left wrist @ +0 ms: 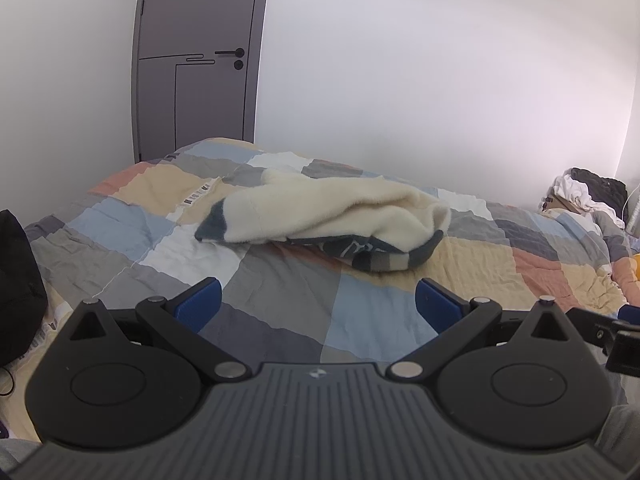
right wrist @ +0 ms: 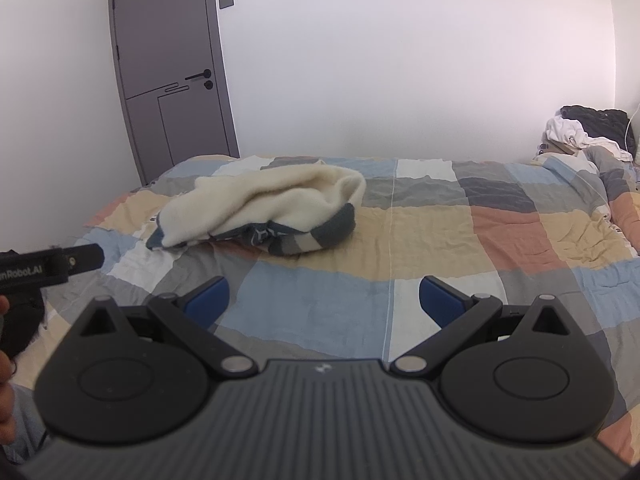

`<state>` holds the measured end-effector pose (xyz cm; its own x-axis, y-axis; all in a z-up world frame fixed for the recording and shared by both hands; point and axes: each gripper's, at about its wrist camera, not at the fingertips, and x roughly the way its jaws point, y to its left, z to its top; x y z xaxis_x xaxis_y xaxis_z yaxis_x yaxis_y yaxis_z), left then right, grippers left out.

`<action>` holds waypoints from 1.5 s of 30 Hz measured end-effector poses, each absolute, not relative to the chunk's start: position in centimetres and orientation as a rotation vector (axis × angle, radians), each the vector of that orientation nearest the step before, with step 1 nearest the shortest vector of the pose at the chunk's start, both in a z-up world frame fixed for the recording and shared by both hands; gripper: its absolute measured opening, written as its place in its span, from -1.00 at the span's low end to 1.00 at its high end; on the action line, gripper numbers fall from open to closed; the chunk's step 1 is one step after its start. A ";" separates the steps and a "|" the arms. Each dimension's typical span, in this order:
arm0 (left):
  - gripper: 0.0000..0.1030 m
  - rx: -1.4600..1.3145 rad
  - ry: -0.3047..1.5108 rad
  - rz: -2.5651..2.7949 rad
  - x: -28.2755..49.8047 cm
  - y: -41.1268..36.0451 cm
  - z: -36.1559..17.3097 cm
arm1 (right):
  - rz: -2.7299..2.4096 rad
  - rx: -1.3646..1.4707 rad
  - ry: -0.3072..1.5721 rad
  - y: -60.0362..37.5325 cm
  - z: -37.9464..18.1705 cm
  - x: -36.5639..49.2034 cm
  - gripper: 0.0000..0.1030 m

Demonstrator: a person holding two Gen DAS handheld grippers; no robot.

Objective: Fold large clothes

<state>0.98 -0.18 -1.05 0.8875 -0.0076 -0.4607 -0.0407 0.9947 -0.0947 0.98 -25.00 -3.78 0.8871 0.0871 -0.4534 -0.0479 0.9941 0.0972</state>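
A cream fleece garment (left wrist: 336, 212) with dark blue and grey striped trim lies crumpled in a heap on the patchwork bed (left wrist: 372, 320); the right wrist view shows the same garment (right wrist: 264, 208) left of centre. My left gripper (left wrist: 318, 304) hovers over the bedspread short of the garment, open, nothing between its blue pads (left wrist: 200, 304). My right gripper (right wrist: 324, 298) is also open and empty, above the bed (right wrist: 480, 240) and to the garment's right. The left gripper's black body (right wrist: 48, 264) pokes in at the right view's left edge.
A grey door (left wrist: 196, 60) stands shut in the white wall behind the bed. A pile of white and black clothes (right wrist: 588, 132) sits at the bed's far right end. A black object (left wrist: 16, 284) rests at the left edge. A hand (right wrist: 6, 360) shows at lower left.
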 end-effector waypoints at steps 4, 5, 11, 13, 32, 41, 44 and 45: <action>1.00 -0.096 0.459 -0.002 0.8 -0.2 -1.2 | 0.078 0.094 0.466 -25.1 -3.7 1.0 1.00; 1.00 -0.100 0.458 -0.005 0.9 -0.2 -1.3 | 0.083 0.101 0.466 -25.2 -3.8 1.0 1.00; 1.00 -0.102 0.479 0.003 1.7 -0.2 -1.6 | 0.126 0.125 0.437 -25.5 -3.6 1.0 1.00; 1.00 -0.106 0.483 0.005 1.8 -0.2 -1.7 | 0.132 0.131 0.433 -25.7 -3.5 1.4 1.00; 1.00 -0.140 0.483 0.004 11.0 0.9 -1.1 | 0.126 0.243 0.430 -27.3 -4.1 8.6 1.00; 1.00 -0.089 0.490 0.002 19.0 2.7 -3.9 | 0.126 0.316 0.477 -27.0 -5.9 17.0 1.00; 1.00 -0.054 0.510 0.046 22.4 3.7 -6.1 | 0.104 0.332 0.489 -26.1 -7.0 20.5 1.00; 1.00 -0.058 0.518 0.043 23.5 4.2 -6.8 | 0.097 0.358 0.503 -25.8 -7.6 21.6 1.00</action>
<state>23.47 4.21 -6.84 0.8680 0.0267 -0.4958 -0.0562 0.9974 -0.0446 21.62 -25.85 -7.56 0.8732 0.1778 -0.4538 -0.0035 0.9334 0.3589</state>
